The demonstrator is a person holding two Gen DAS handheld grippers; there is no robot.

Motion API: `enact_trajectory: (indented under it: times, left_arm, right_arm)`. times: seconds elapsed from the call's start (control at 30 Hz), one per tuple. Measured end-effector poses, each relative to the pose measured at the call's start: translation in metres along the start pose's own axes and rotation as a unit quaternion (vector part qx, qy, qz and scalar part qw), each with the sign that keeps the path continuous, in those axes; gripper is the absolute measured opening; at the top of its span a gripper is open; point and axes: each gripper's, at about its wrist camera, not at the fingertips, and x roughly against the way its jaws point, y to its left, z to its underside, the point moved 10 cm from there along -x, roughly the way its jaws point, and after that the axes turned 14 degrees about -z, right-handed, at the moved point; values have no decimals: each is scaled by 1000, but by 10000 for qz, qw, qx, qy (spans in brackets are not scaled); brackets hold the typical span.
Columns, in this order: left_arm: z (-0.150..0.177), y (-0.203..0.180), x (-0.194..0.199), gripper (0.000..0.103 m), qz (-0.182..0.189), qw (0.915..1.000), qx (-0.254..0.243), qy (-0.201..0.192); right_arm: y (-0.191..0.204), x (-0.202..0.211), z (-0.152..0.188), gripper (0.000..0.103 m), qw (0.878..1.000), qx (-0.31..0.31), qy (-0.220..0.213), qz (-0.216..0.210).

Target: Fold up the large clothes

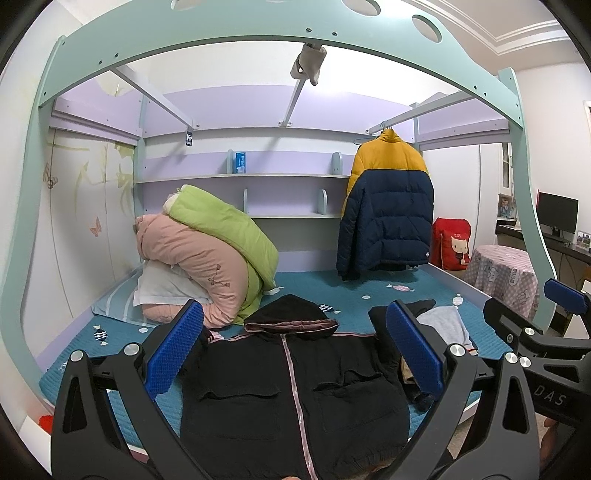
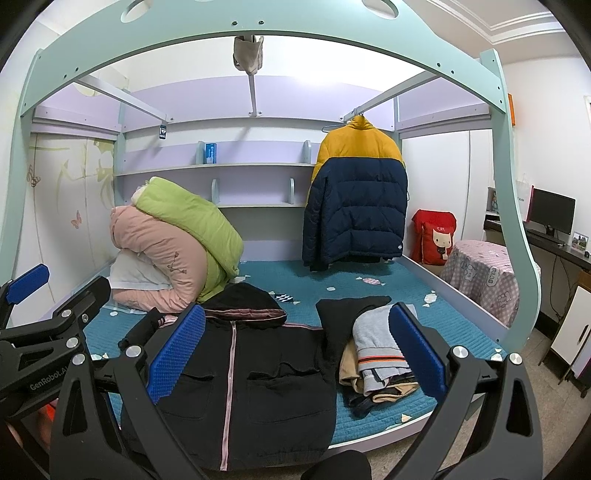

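Note:
A black hooded jacket (image 1: 288, 384) with a pink zip lies flat, front up, on the blue mattress (image 1: 118, 343), hood toward the far wall. It also shows in the right wrist view (image 2: 255, 384). My left gripper (image 1: 293, 350) is open and empty, held above the jacket's chest. My right gripper (image 2: 295, 350) is open and empty, above the jacket's right side. Each gripper shows at the edge of the other's view. The jacket's right sleeve lies up beside a pile of folded clothes (image 2: 380, 362).
A rolled pink and green quilt (image 1: 207, 254) on a white pillow sits at the bed's far left. A yellow and navy puffer jacket (image 1: 388, 206) hangs at the far right. A teal bed frame arch (image 1: 258, 29) spans overhead. A checked cloth-covered table (image 2: 480, 277) stands right of the bed.

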Motion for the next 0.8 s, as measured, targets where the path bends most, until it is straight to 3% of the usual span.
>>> enact_trajectory:
  times: [0.8]
  left_arm:
    - [1,0,0,99,1,10000,-12,-15]
  right_arm:
    - [0,2,-1,96,10000,-3,-27,0]
